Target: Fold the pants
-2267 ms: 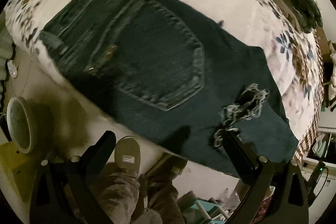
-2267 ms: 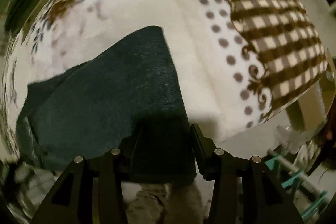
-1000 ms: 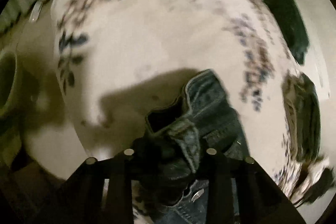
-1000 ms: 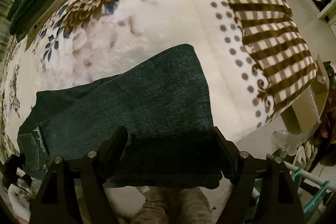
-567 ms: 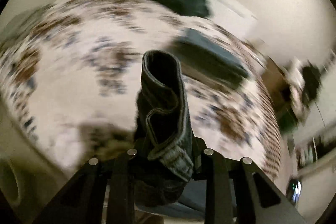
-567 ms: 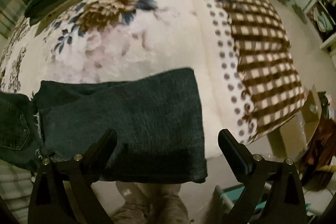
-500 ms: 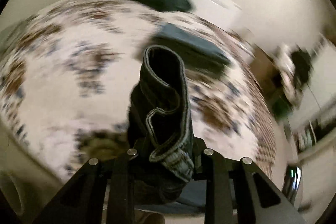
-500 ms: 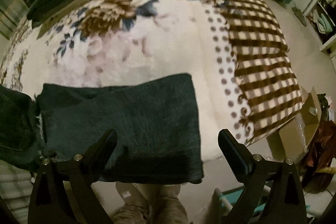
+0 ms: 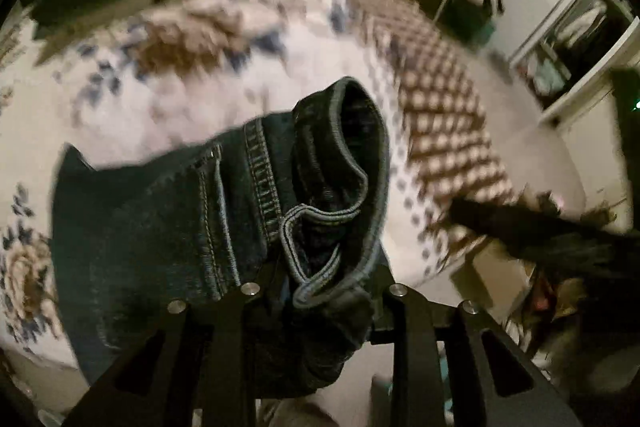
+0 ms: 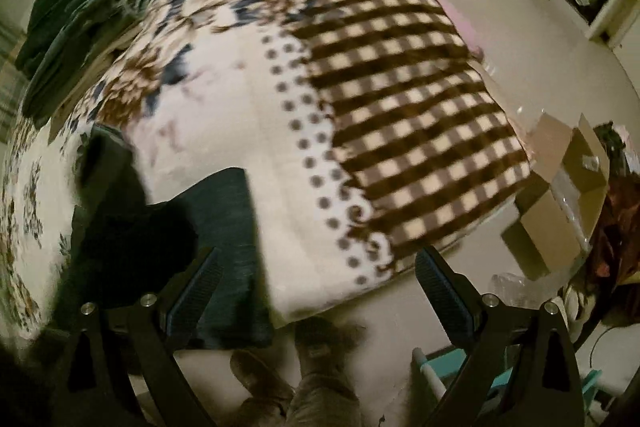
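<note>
Through the left wrist camera I see my left gripper with jaws clenched on the waistband of the jeans, which lift off the bed in a thick bunch. The denim is dark, heavy and stiff, with raised double seams and a rolled hem that curls open like a loop. I judge I am carrying the waist across toward the leg end, so I should keep it low and let the layers fall flat, since this bulky fabric would buckle if dropped from height. Through the right wrist camera my right gripper has its jaws released wide and holds nothing. It hovers over the bed edge just beside the leg, which lies flat on the plush blanket, floral, dotted and checked. I would pin that leg before the fold lands.
</note>
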Action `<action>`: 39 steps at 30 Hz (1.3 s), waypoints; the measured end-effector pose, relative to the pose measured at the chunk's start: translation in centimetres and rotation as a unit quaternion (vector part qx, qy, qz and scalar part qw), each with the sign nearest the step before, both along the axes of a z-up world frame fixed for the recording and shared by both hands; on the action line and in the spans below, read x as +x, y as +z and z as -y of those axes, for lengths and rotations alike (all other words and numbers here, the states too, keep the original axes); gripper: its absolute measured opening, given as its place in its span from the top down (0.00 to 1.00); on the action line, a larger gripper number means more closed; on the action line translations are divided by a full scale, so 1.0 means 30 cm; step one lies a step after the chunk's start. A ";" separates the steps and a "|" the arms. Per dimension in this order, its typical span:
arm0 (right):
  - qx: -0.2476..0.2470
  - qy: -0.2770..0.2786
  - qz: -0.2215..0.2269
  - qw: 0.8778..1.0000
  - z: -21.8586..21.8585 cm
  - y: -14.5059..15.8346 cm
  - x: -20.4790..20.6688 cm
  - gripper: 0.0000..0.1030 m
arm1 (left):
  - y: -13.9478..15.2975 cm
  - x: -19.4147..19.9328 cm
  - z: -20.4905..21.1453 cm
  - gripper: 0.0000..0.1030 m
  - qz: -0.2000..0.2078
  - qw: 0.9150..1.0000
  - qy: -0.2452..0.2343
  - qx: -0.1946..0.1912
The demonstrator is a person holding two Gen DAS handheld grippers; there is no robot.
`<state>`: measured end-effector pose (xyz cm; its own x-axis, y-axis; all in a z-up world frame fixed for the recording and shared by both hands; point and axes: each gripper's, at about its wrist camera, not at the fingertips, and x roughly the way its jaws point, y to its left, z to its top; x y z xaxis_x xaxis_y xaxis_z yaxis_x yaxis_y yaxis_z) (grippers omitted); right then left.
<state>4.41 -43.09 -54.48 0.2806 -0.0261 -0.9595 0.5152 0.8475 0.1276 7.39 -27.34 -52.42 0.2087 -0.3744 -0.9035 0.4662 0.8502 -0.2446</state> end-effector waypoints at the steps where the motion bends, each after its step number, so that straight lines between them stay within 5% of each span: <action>1: 0.006 -0.002 0.000 1.000 0.013 -0.001 -0.004 0.04 | -0.016 0.005 0.004 0.73 -0.013 1.000 0.003 0.006; 4: 0.033 -0.005 0.008 0.999 0.053 -0.002 -0.015 0.04 | -0.001 0.006 -0.013 0.57 -0.048 0.999 0.014 0.000; 6: 0.058 -0.006 0.018 0.998 0.071 0.000 -0.016 0.04 | 0.038 -0.004 -0.048 0.29 -0.073 0.997 0.015 -0.022; 13: 0.191 0.022 0.046 0.980 0.026 -0.031 0.064 0.04 | 0.136 0.033 -0.301 0.28 -0.065 0.994 0.092 -0.017; 19: 0.256 0.049 0.003 0.965 -0.098 -0.200 0.178 0.05 | 0.070 0.134 -0.559 0.28 -0.043 0.979 0.189 0.064; 20: 0.261 0.051 0.012 0.964 -0.120 -0.214 0.187 0.15 | 0.056 0.146 -0.598 0.28 -0.043 0.975 0.209 0.065; 21: 0.238 0.054 0.012 0.970 -0.135 -0.214 0.192 0.41 | 0.044 0.162 -0.634 0.28 -0.048 0.971 0.225 0.065; 23: 0.171 0.071 0.008 0.983 -0.165 -0.196 0.200 0.70 | 0.037 0.188 -0.698 0.28 -0.050 0.964 0.253 0.063; 25: 0.140 0.081 0.018 0.987 -0.183 -0.158 0.189 0.87 | 0.032 0.208 -0.722 0.28 -0.054 0.961 0.265 0.056; 29: 0.076 0.093 0.033 0.992 -0.172 -0.051 0.162 0.90 | 0.032 0.235 -0.727 0.18 -0.068 0.960 0.271 0.020; 33: 0.067 0.033 0.039 0.996 -0.003 0.002 0.136 0.90 | 0.017 0.281 -0.677 0.17 -0.080 0.961 0.263 -0.015; 39: 0.096 0.008 0.007 0.995 0.181 -0.097 0.131 0.90 | -0.068 0.367 -0.547 0.17 -0.126 0.961 0.236 -0.065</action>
